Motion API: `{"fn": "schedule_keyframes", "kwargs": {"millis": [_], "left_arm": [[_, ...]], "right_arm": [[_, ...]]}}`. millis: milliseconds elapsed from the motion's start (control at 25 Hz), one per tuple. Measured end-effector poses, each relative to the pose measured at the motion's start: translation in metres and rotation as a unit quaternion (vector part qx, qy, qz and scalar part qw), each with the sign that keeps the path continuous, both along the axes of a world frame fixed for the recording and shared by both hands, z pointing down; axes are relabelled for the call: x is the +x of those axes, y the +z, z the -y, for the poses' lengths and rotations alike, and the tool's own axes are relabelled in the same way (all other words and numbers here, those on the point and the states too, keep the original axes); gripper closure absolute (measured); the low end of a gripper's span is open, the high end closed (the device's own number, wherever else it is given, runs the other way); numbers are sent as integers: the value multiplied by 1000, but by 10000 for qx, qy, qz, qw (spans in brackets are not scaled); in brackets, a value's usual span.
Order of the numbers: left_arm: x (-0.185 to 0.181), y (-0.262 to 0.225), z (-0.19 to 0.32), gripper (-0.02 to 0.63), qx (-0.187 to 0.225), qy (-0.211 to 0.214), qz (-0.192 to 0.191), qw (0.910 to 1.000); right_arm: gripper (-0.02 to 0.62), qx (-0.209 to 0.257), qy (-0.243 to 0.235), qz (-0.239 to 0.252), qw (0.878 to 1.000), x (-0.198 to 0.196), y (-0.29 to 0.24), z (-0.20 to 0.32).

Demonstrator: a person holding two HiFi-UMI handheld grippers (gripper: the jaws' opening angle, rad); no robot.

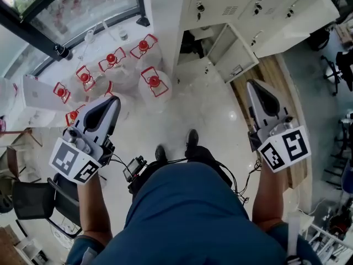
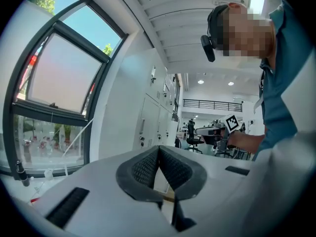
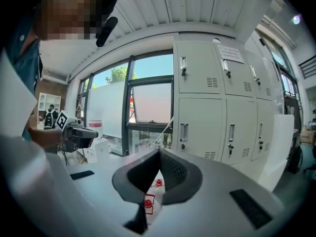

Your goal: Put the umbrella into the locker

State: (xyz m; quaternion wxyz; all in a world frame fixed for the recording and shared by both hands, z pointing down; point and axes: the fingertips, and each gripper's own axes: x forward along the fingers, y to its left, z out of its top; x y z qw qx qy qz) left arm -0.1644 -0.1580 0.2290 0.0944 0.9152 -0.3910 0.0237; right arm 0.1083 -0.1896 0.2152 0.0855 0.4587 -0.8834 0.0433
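Status: the left hand-held gripper point(image 1: 112, 102) has its jaws together with nothing between the pads, and its own view confirms it point(image 2: 159, 154). The right hand-held gripper point(image 1: 255, 86) is the same, pads meeting and empty point(image 3: 159, 156). Both point roughly level, out over the floor point(image 1: 204, 112).

Neither one is carrying the umbrella. Ahead of the right hand-held gripper, and a bit to its left, the locker point(image 1: 220, 7) has one low compartment with its door point(image 1: 236, 55) swung open. There's a dark shape point(image 1: 193, 42) inside that compartment. We think it could be the umbrella, but it's too small and shadowed to say. We don't see an umbrella anywhere else, on the floor or among the water jugs point(image 1: 154, 84) ahead of the left hand-held gripper.

How we'd play it:
- Confirm what the dark shape is before committing to a move, by tilting the head view toward the open compartment.
- If it is the umbrella, check that it lies fully inside the door's swing, with no tip or handle past the sill.
- Keep the right hand-held gripper outside the door's arc, because the door edge is the nearest snag.
- Keep the left one well apart from the jugs.
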Motion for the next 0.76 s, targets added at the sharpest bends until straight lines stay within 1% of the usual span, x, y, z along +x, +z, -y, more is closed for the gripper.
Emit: {"fn": "schedule_keyframes", "kwargs": {"millis": [240,440,760], "left_arm": [[17,-14,-20,588,107,367,-91,9992],[25,-21,-31,588,195,607,-144,9979],[25,-20,-49,588,143,694,-209,9973]], "right_arm": [[558,82,344,-22,9994,15,-17,-43],[558,95,596,-35,9982,22,-20,-68],[558,27,705,-21,9975,22,-19,-91]]}}
